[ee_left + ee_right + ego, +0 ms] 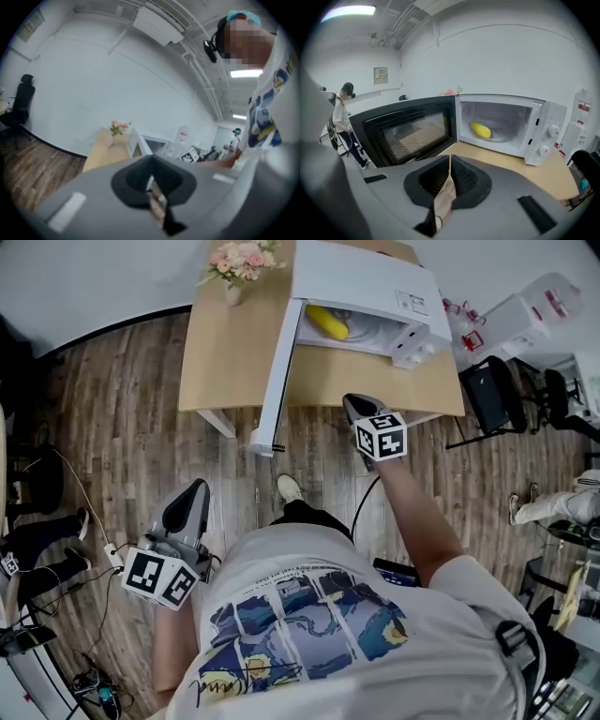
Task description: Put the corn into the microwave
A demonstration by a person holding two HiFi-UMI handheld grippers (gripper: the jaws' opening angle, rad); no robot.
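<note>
The yellow corn [327, 322] lies on the glass plate inside the white microwave [375, 282], whose door [279, 371] hangs wide open to the left. In the right gripper view the corn [480, 130] sits deep in the lit cavity, well ahead of the jaws. My right gripper [354, 405] hovers at the wooden table's [225, 362] front edge, before the microwave, shut with nothing between its pads [450, 157]. My left gripper [195, 491] hangs low over the floor at my left side, away from the table, shut and empty [151, 158].
A vase of pink flowers [239, 263] stands on the table's back left corner. A black office chair [492, 395] and white equipment [534, 310] are to the right of the table. Cables [94, 549] lie on the wood floor at left. Another person [342, 117] stands far off.
</note>
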